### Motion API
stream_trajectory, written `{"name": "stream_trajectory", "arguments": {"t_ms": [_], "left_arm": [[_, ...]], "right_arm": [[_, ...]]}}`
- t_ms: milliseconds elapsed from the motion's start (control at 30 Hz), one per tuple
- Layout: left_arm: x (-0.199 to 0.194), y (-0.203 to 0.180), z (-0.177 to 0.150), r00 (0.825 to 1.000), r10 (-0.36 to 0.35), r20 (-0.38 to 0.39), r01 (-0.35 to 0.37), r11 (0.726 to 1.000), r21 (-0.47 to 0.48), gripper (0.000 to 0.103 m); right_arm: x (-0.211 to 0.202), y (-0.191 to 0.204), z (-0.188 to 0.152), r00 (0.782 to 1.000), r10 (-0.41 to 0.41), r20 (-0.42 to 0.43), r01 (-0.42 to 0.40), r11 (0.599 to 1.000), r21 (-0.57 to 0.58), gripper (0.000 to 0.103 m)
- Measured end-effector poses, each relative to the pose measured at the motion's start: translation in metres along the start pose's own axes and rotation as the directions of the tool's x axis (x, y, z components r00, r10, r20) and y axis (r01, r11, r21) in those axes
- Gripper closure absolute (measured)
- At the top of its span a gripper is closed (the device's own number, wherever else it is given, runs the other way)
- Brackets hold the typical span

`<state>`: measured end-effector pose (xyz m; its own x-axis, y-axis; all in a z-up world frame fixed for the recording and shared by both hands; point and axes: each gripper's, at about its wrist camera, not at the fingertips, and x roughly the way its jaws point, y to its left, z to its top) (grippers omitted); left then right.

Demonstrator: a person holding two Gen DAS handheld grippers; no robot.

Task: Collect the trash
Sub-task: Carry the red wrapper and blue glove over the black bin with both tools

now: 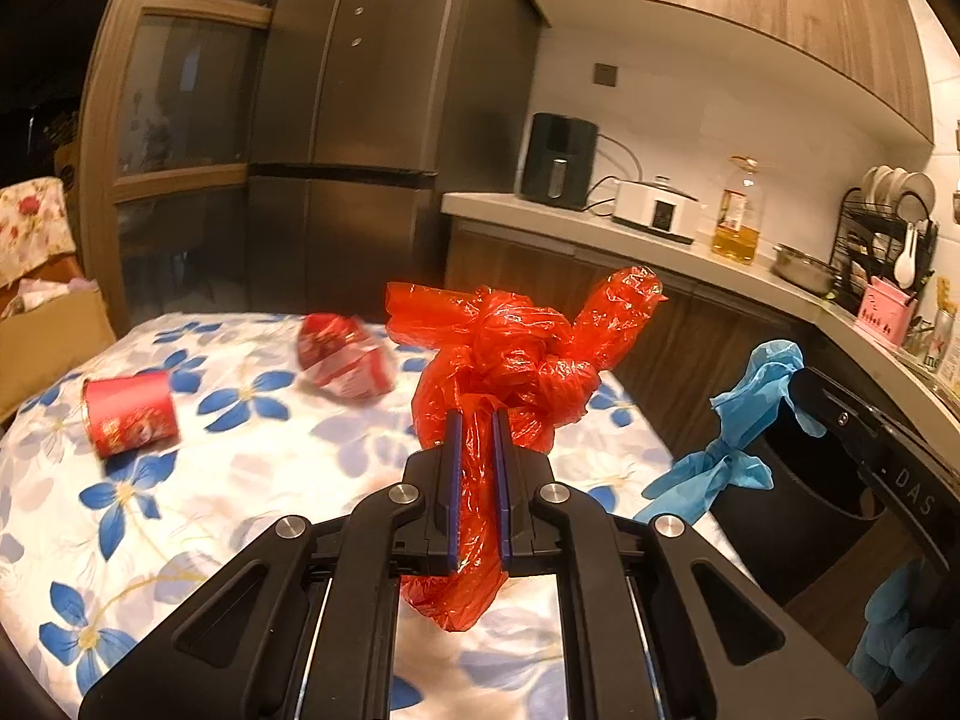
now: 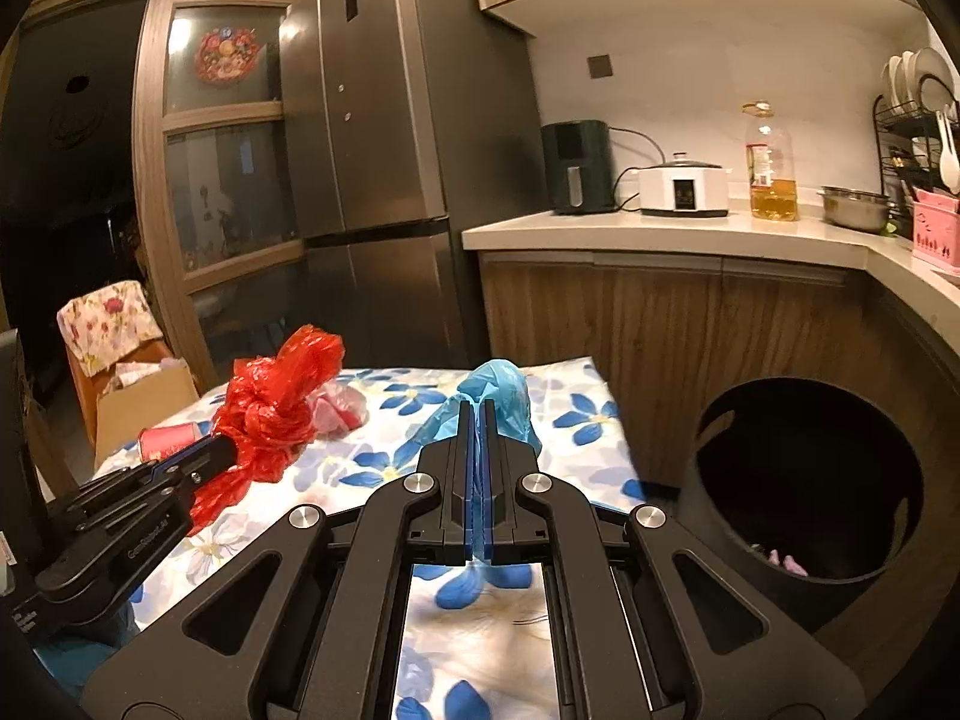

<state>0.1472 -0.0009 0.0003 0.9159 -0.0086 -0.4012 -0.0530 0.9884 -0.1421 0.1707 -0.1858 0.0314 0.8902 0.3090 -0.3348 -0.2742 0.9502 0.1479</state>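
Observation:
My left gripper (image 1: 477,420) is shut on a knotted red plastic bag (image 1: 516,354), held up over the flowered table (image 1: 180,510). The same left gripper (image 2: 225,447) and red bag (image 2: 273,408) show at the left of the right wrist view. My right gripper (image 2: 478,411) is shut on a crumpled blue plastic glove (image 2: 501,402); in the left wrist view the blue glove (image 1: 738,414) hangs from it at the right. A red paper cup (image 1: 129,414) lies on its side on the table. A crumpled red-and-white wrapper (image 1: 345,357) lies farther back.
A round black bin (image 2: 804,480) stands open to the right of the table, with some trash at its bottom. Behind are wooden cabinets and a counter (image 2: 660,234) with an air fryer, cooker, oil bottle and dish rack. A fridge (image 2: 384,150) and cardboard box (image 2: 138,402) stand at the back left.

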Motion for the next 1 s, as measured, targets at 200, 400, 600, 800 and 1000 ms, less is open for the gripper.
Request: {"name": "stream_trajectory", "arguments": {"t_ms": [200,400,600,800,1000], "left_arm": [[0.005,-0.028,0.006,0.999,-0.05,0.006,0.05,0.998,0.029,0.094],[0.013,-0.06,0.013,0.995,-0.104,0.005,0.104,0.992,0.07,0.094],[0.02,-0.09,0.022,0.988,-0.154,0.01,0.152,0.982,0.109,0.094],[0.027,-0.119,0.031,0.979,-0.202,0.011,0.199,0.971,0.132,0.094],[0.038,-0.161,0.035,0.961,-0.277,-0.002,0.273,0.947,0.17,0.094]], "right_arm": [[-0.013,-0.019,0.007,0.999,-0.045,0.022,0.045,0.999,0.013,0.101],[-0.021,-0.04,0.01,0.994,-0.099,0.036,0.098,0.995,0.033,0.101],[-0.032,-0.064,0.015,0.988,-0.145,0.058,0.142,0.988,0.059,0.101],[-0.043,-0.096,0.025,0.973,-0.213,0.092,0.204,0.973,0.104,0.101],[-0.052,-0.129,0.028,0.953,-0.288,0.099,0.273,0.952,0.143,0.101]]}}
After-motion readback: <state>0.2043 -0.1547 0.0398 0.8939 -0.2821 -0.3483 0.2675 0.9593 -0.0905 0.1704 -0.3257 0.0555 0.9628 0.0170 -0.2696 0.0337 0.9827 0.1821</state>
